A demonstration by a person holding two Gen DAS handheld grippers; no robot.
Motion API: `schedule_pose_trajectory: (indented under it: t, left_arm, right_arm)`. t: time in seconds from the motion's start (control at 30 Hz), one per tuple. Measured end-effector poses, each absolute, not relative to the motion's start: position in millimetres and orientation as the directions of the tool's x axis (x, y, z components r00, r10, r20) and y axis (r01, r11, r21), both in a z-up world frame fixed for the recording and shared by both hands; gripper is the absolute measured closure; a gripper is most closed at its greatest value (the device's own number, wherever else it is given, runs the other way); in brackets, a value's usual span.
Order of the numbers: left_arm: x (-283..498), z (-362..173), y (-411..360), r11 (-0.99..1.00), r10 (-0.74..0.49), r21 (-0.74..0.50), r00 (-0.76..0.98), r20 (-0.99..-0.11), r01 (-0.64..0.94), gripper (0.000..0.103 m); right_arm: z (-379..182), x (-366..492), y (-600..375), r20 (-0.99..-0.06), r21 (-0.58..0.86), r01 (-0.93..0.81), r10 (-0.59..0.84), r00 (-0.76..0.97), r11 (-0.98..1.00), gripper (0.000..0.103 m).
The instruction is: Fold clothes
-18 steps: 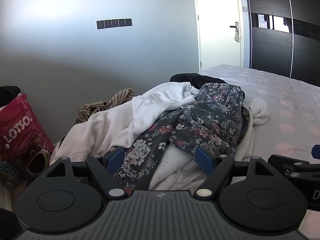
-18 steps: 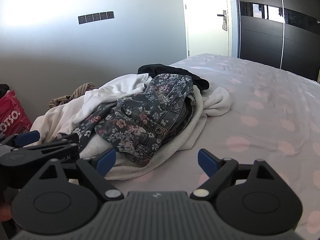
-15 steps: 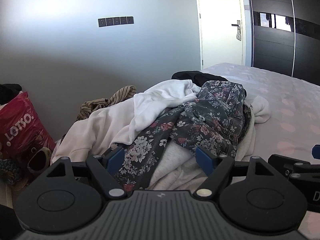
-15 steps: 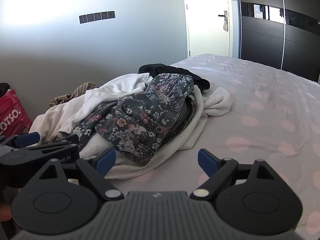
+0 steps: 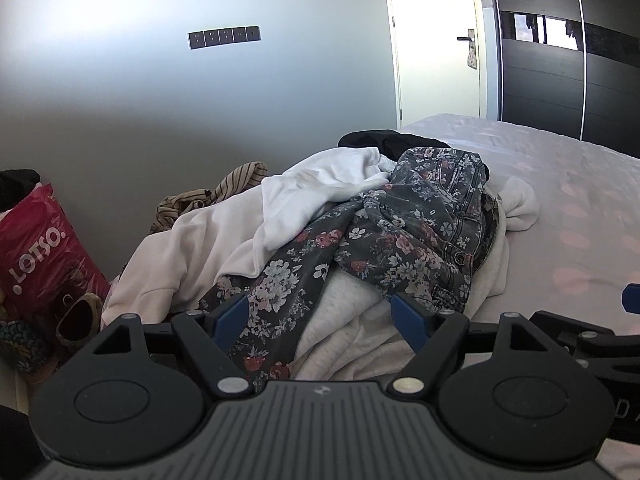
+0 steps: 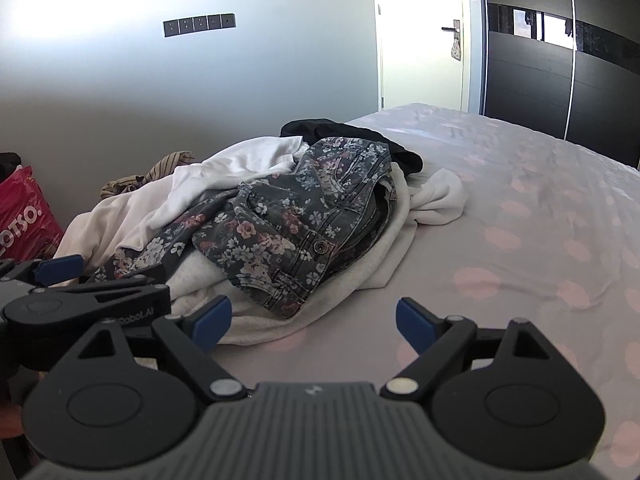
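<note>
Left tool [image 5: 320, 318]: its blue-padded jaws are spread wide with nothing gripped, and it is held just above the near edge of the clothes pile, pointing downward at it. Between the spread pads, a trailing leg of the floral jeans [image 5: 384, 236] and a fold of the cream sweatshirt [image 5: 360, 320] are seen; no pad is shown pressing on cloth.

Right tool [image 6: 314, 322]: its jaws are likewise spread wide and empty, and it is held to the right of the pile, over bare bedsheet. In the right wrist view the left tool is seen at the lower left edge, alongside the pile.

The pile is shown unfolded, heaped on the bed [image 6: 540, 216], whose sheet is pale lilac with pink dots. The floral jeans [image 6: 292, 236], dark grey with pink and white flowers, lie crumpled on top of the pile, the waistband button facing the right tool. Beneath them the cream sweatshirt [image 6: 372, 264] is spread, a sleeve [image 6: 440, 196] reaching out on the right of the pile. A white garment [image 5: 320, 188] is draped over the left part of the pile, touching the jeans. A black garment [image 6: 340, 132] lies behind the pile, and a striped brown garment [image 5: 212, 200] at its far left.

Left of the pile, off the bed, a red bag [image 5: 40, 256] lettered "LOTSO" is seen. Behind the pile a grey wall bears a row of switches [image 5: 224, 37]; to the right of that a white door [image 5: 436, 48] and a dark wardrobe [image 5: 560, 80] are shown.
</note>
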State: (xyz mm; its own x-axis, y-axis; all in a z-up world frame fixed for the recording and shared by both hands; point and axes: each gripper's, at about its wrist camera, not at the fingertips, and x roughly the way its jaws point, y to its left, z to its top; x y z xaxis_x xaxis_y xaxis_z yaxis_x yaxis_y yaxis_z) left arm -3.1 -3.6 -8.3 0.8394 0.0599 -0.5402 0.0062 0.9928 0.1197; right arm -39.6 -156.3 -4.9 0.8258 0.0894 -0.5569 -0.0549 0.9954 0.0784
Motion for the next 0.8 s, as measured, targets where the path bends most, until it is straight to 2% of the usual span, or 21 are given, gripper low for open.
schedule_pose_trajectory:
  t: [0.8]
  left_arm:
    - [-6.0,-8.8,-2.7,0.992,0.065,0.124,0.839,-0.541,0.003,0.025]
  right_arm:
    - [-7.0,-43.4,-154.5,-0.562,0.073,-0.048,0.081,0.823,0.996,0.012]
